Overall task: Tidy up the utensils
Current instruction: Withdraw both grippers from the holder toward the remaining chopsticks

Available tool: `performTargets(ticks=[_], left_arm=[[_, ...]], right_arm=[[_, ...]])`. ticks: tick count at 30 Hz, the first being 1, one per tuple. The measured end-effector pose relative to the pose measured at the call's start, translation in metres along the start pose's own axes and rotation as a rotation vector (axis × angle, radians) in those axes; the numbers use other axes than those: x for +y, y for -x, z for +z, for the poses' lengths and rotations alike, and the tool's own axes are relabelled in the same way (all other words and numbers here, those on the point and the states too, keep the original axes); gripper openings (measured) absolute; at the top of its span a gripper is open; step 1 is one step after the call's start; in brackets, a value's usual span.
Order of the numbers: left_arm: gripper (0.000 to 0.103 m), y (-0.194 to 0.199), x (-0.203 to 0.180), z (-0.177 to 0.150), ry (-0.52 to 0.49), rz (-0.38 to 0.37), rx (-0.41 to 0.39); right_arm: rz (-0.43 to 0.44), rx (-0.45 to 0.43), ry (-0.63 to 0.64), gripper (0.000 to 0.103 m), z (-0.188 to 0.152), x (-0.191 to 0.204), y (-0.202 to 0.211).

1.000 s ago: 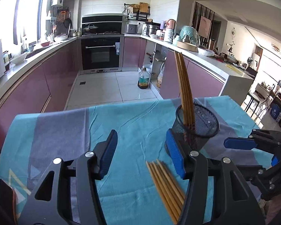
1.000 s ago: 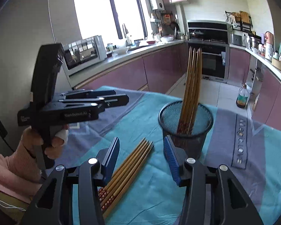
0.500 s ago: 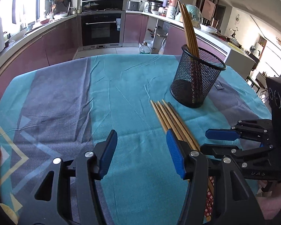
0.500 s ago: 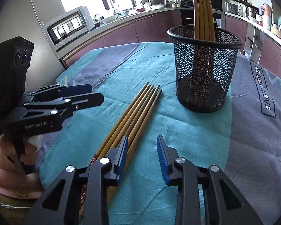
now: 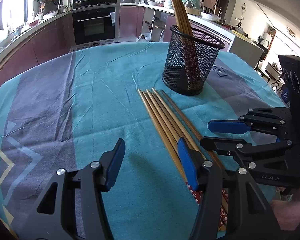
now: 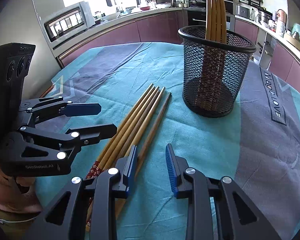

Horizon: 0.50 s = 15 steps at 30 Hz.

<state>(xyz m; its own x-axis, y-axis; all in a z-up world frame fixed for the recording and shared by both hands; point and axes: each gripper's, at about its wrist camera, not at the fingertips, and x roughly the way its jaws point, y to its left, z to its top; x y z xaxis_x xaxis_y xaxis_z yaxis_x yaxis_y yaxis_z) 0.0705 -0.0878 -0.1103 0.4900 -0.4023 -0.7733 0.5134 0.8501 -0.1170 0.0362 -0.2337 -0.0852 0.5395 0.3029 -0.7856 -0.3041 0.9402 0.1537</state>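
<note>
Chopsticks point(image 6: 138, 120) lie bundled on the cloth point(image 6: 210, 140) beside the mesh holder point(image 6: 214, 84).

You have one black mesh holder point(image 6: 216, 80) standing beyond your right gripper's jaws, and four chopsticks in the holder point(image 6: 215, 10) stick up above its rim. On the one teal-and-grey cloth point(image 6: 200, 140), five loose chopsticks point(image 6: 138, 120) lie side by side, running from beside the right gripper's left jaw out ahead of it; in the left wrist view the same five point(image 5: 166, 118) run out from the right jaw. You hold two grippers, the left gripper point(image 5: 151, 160) and the right gripper point(image 6: 151, 160), each with two blue-padded jaws.
</note>
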Motion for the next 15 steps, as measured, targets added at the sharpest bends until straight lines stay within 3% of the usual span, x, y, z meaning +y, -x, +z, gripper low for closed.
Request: performTargets(ticks=[15], left_arm=[[0.047,-0.0058,0.001,-0.0047,-0.027,0.005,0.027]], right_arm=[[-0.006,-0.006,-0.001,0.025,-0.0035,-0.0045,0.0038]])
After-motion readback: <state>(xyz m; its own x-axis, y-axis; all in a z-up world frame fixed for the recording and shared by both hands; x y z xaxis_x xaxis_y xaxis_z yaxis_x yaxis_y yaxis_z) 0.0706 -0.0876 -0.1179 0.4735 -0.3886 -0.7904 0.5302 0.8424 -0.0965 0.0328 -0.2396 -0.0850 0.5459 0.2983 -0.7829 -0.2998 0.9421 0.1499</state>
